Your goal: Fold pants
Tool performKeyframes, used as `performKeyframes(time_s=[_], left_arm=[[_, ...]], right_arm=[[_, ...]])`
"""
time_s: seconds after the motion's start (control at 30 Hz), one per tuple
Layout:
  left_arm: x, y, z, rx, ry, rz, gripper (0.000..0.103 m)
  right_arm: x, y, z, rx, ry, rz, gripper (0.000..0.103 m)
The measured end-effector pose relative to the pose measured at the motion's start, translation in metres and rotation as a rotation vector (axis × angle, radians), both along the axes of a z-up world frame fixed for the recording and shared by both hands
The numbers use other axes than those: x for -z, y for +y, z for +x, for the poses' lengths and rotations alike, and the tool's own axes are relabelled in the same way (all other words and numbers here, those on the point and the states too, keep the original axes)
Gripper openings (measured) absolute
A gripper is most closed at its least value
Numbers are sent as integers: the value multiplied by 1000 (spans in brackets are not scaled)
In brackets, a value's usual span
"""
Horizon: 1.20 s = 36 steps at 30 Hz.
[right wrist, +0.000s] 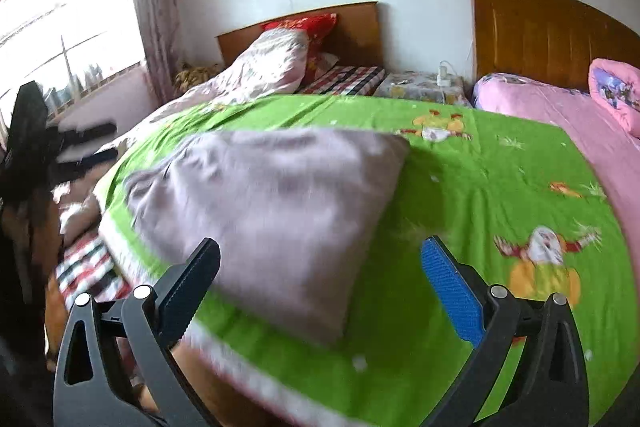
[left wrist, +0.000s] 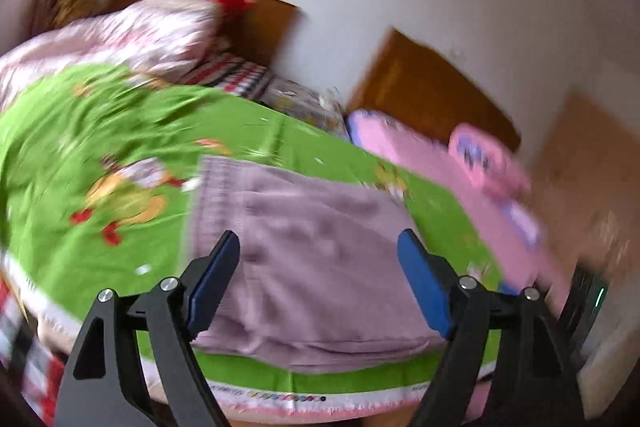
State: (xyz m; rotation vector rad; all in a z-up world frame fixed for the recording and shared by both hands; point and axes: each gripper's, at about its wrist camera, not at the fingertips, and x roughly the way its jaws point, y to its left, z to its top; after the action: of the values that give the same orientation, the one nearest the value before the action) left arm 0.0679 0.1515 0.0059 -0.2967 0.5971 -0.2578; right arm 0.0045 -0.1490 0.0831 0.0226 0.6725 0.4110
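The mauve pants (left wrist: 316, 259) lie folded into a compact block on the green cartoon-print sheet (left wrist: 100, 131), near the bed's front edge. My left gripper (left wrist: 318, 241) is open and empty, hovering just above the pants with its blue pads spread on either side. In the right wrist view the pants (right wrist: 272, 211) lie left of centre on the green sheet (right wrist: 500, 187). My right gripper (right wrist: 320, 247) is open and empty, above the pants' near right corner. Both views are blurred by motion.
A pink bed (right wrist: 560, 115) with a pink pillow (right wrist: 616, 95) stands to the right, a nightstand (right wrist: 424, 85) between the beds. A floral quilt (right wrist: 256, 67) and red pillow (right wrist: 312, 25) lie at the far head end. A window (right wrist: 60, 47) is at left.
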Motion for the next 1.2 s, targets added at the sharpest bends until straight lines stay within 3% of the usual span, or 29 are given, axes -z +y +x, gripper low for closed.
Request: performKeyframes(time_s=[0.1,0.2,0.27,0.33,0.47,0.53,0.6,0.67,0.77,0.83,0.9,0.97,1.03,1.13,1.2], left_arm=[[25,-24,13,-17,70,139,81],[61,-17,14,-15,150,156,81],[67,-9,5,22,90,148,81],[69,-8,3,39,81,154,81],[71,-12,5,18,85,150,81],[72,-16,5,10,81,185,81],[70,-22,5,3,83,224,81],[67,-24,6,-5,94,233,81],[51,-22,6,-17,109,206,81],[26,-22,3,-7,51,170,83],[8,-28,8,-7,6,197,94],[-3,-41,25,-8,-4,264,101],[5,-48,46,7,54,292,101],[38,-43,72,-34,197,317,101],[62,-35,77,-45,239,319,101]], right_arm=[[16,40,17,-15,11,-158,98],[48,54,11,-53,49,-309,98],[56,40,8,-56,76,-231,98],[60,32,8,-67,103,-200,98],[63,35,5,-70,78,-226,98],[65,34,0,-75,90,-226,98],[78,36,-1,-65,114,-296,98],[78,28,-1,-26,146,-261,98],[53,8,-5,-49,92,-82,98],[34,-6,4,-72,78,44,98],[27,-6,26,-124,103,126,98],[26,8,49,-193,115,133,98],[36,33,77,-249,149,105,98],[60,63,95,-366,250,115,99],[82,77,89,-400,286,64,99]])
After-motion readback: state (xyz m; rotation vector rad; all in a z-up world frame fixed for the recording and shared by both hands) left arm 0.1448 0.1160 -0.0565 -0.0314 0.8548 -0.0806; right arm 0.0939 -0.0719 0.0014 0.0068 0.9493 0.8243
